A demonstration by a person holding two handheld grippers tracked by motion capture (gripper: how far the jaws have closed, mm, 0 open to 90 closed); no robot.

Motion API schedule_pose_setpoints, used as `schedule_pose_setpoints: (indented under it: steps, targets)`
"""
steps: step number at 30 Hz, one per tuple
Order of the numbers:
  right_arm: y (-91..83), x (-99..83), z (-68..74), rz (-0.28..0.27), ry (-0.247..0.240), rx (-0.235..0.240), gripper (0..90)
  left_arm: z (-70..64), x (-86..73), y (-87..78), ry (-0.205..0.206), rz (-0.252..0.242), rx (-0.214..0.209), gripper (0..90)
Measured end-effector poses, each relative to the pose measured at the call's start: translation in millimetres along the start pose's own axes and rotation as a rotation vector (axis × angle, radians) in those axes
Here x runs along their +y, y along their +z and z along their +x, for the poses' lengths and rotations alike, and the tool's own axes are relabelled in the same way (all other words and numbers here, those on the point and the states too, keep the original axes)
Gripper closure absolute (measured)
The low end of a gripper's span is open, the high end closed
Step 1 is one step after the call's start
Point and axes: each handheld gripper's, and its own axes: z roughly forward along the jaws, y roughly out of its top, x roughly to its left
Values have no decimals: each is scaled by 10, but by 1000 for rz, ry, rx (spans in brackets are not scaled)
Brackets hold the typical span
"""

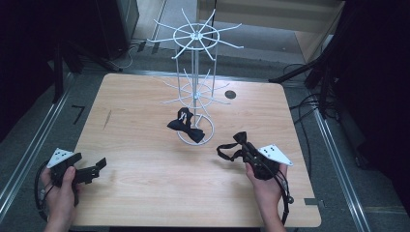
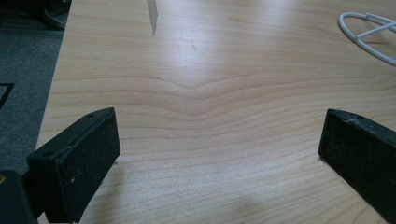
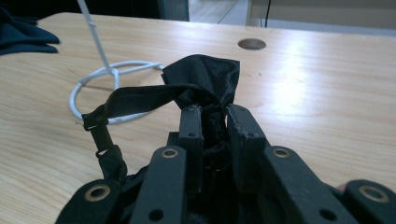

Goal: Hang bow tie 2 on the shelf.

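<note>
A white wire display rack (image 1: 195, 63) stands at the table's far middle, its ring base (image 3: 107, 91) on the wood. One black bow tie (image 1: 186, 125) lies on that base. My right gripper (image 1: 245, 147) is at the right front, shut on a second black bow tie (image 3: 201, 84), whose strap (image 3: 100, 126) hangs loose to the left. My left gripper (image 1: 96, 169) rests low at the left front, open, its pads (image 2: 79, 163) wide apart over bare wood with nothing between them.
The wooden table (image 1: 145, 159) has a round cable hole (image 1: 230, 94) behind the rack and a dark scratch (image 2: 152, 16) at the left. Dark stands and cables crowd the floor around the table. A metal rail (image 1: 29, 150) runs along the left.
</note>
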Motion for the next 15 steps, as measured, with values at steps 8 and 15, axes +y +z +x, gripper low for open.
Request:
schedule_pose_setpoints:
  steps: [8,15]
  targets:
    - [-73,79,128,-51,-21,28,776,-3,2,1,2,-2,1,0]
    - [-124,147,202,-78,-11,59,776,-6,1,-2,6,-10,0,0]
